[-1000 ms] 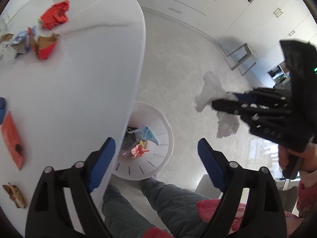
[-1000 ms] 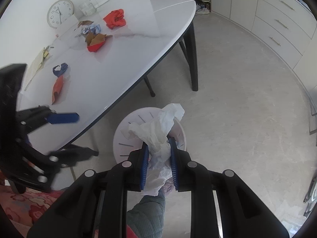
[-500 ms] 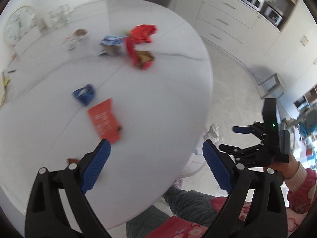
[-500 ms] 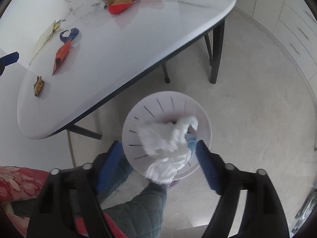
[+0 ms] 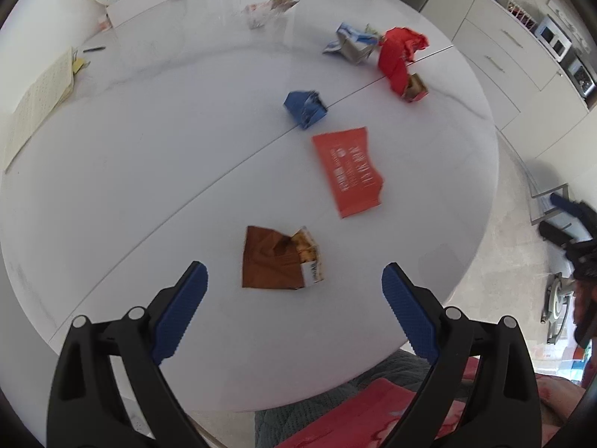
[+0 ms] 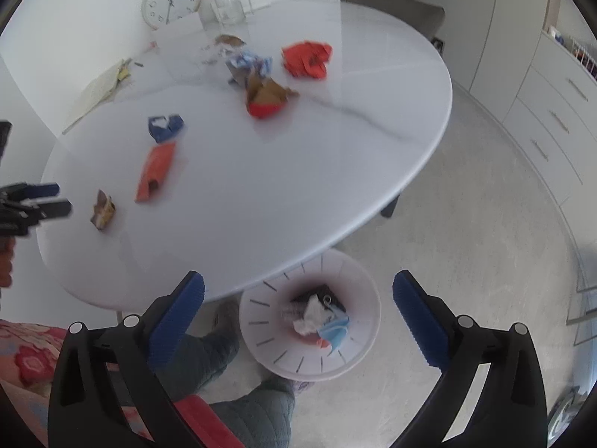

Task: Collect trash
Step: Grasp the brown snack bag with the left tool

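My left gripper (image 5: 294,272) hangs open over the white table (image 5: 149,149), with a brown snack wrapper (image 5: 276,257) just ahead of its fingertips and untouched. Farther on lie an orange packet (image 5: 347,171), a blue wrapper (image 5: 306,108), a crumpled blue-white wrapper (image 5: 349,43) and red paper (image 5: 399,52). My right gripper (image 6: 298,280) is above the white bin (image 6: 358,354) on the floor; its jaws are opening with nothing between them. A white tissue (image 6: 309,317) lies in the bin on other trash.
A clock (image 6: 169,0), a glass (image 6: 229,9) and a notebook (image 5: 37,100) sit at the table's far side. The bin stands partly under the table edge beside the person's legs (image 6: 261,410). Cabinets (image 6: 552,119) line the right wall.
My right gripper opened and the white tissue dropped into the bin. My left gripper swung from over the bin to above the table, facing the brown wrapper.
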{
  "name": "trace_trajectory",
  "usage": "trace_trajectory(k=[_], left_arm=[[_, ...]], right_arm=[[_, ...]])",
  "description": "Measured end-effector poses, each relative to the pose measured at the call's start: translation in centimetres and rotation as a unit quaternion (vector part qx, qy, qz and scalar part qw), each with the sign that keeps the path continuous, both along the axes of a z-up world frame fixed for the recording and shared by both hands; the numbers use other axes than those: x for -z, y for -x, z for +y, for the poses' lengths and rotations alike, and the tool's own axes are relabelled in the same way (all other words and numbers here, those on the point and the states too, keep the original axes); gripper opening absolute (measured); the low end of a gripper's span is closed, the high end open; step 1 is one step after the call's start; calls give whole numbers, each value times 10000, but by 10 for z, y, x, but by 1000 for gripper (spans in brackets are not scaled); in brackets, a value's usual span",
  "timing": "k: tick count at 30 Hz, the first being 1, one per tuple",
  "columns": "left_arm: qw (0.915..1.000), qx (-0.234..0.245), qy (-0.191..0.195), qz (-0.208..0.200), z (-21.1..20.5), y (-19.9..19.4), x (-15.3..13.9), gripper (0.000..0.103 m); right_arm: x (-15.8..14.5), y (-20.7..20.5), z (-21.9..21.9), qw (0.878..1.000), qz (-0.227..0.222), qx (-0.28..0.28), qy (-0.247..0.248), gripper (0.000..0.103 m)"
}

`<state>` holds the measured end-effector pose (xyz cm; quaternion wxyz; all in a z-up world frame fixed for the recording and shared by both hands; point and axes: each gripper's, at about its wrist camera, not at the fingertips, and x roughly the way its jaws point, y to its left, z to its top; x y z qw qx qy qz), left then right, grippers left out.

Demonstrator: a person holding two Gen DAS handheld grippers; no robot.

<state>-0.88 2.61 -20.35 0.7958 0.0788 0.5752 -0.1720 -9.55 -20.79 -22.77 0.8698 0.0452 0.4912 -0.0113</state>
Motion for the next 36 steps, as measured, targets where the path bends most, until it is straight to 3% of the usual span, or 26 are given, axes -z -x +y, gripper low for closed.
trace_trajectory(k=[10,27,30,32,36], left_arm=[[9994,-182,-24,279,6,-17,42,90],[9990,-188,-110,384,6,-24,57,90],[9989,-140,-116,434,7,-23,57,81],[9988,-118,-165,455,5,-24,59,68],[9989,44,-296,368,1,-21,59,63]], right_arm=[[-18,-39,39,9991,-136,-398,106,100],[-15,-58,68,9978,-80,-653,68,100],[-15,-60,71,9978,-79,-653,63,100],[-15,-62,72,9978,-65,-651,57,100],[-12,-68,76,9978,-33,-659,50,100]])
